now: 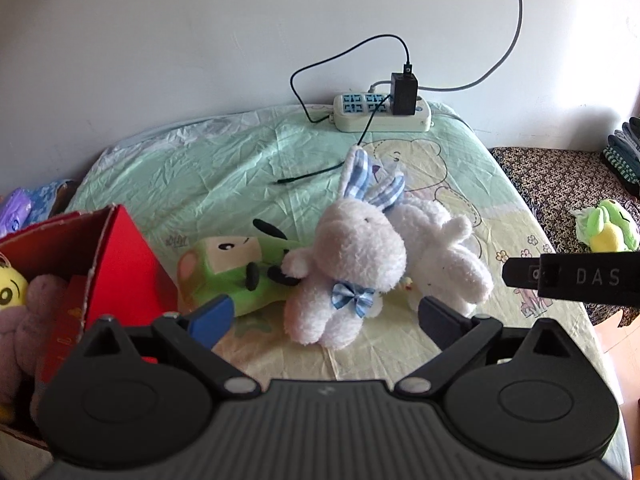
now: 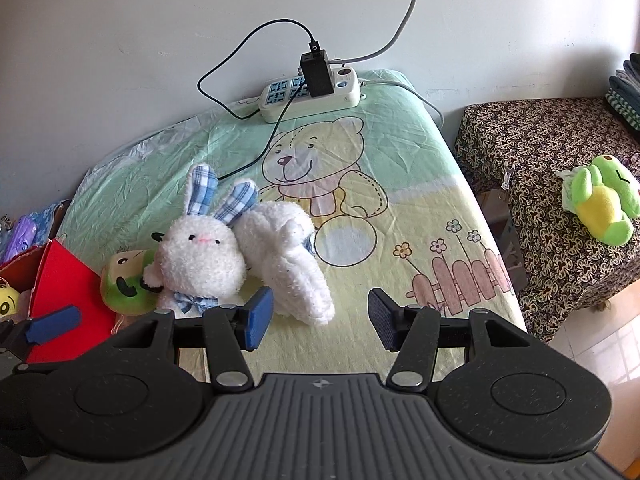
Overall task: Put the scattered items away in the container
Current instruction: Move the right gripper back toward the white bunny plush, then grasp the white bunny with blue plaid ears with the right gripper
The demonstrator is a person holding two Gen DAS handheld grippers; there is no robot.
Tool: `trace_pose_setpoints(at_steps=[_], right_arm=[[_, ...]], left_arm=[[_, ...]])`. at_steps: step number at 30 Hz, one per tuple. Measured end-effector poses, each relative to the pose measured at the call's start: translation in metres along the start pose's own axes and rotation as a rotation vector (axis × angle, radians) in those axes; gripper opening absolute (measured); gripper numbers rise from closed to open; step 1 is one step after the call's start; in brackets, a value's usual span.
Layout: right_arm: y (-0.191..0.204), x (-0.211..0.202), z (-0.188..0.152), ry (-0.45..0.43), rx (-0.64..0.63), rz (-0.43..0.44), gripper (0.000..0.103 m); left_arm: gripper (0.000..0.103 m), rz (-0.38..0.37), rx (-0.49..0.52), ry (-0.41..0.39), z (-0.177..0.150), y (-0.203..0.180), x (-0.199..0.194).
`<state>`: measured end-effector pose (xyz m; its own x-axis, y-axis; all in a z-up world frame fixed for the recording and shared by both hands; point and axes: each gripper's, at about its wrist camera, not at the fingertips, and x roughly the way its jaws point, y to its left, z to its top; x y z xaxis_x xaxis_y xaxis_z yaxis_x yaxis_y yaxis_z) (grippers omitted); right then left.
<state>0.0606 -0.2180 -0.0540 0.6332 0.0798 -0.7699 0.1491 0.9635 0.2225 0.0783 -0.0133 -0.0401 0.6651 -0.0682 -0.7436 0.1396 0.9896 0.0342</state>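
Note:
A white plush rabbit (image 1: 352, 268) (image 2: 200, 264) with blue checked ears and bow sits on the bed. A second white plush toy (image 1: 444, 248) (image 2: 288, 256) lies against its right side. A green plush toy (image 1: 236, 276) (image 2: 124, 284) lies to its left, beside the red cardboard box (image 1: 120, 252) (image 2: 64, 280). The box holds a yellow toy (image 1: 12, 292) and a mauve plush (image 1: 36, 312). My left gripper (image 1: 326, 320) is open just short of the rabbit. My right gripper (image 2: 320, 320) is open, near the second white toy's lower end, holding nothing.
A power strip (image 1: 382, 114) (image 2: 312, 94) with a black charger and cables lies at the far edge of the bed sheet (image 2: 400, 168). A green and yellow frog plush (image 2: 604, 200) (image 1: 608, 228) rests on a patterned side table (image 2: 540, 152) to the right.

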Motion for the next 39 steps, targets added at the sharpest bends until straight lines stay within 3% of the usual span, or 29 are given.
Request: trace_pose_setpoints(at_steps=[17, 25, 29, 32, 35, 39], right_arm=[[-0.01, 0.035, 0.015, 0.027, -0.011, 0.045, 0.056], [-0.002, 0.056, 0.018, 0.038, -0.043, 0.062, 0.057], [0.006, 0.067, 0.021, 0.037, -0.094, 0.061, 0.062], [0.011, 0.075, 0.022, 0.035, -0.129, 0.062, 0.062], [0.007, 0.067, 0.027, -0.02, -0.096, 0.055, 0.061], [0.0, 0.045, 0.033, -0.072, -0.044, 0.185, 0.061]], left_arm=[[0.101, 0.036, 0.011, 0.11, -0.001, -0.012, 0.049], [0.101, -0.026, -0.009, 0.141, -0.006, -0.001, 0.066], [0.1, -0.083, -0.007, 0.103, 0.0, 0.001, 0.067], [0.1, -0.08, 0.031, 0.078, 0.001, -0.002, 0.07], [0.1, -0.102, 0.054, 0.061, 0.002, 0.0, 0.068], [0.101, -0.133, 0.069, 0.026, 0.004, 0.004, 0.067]])
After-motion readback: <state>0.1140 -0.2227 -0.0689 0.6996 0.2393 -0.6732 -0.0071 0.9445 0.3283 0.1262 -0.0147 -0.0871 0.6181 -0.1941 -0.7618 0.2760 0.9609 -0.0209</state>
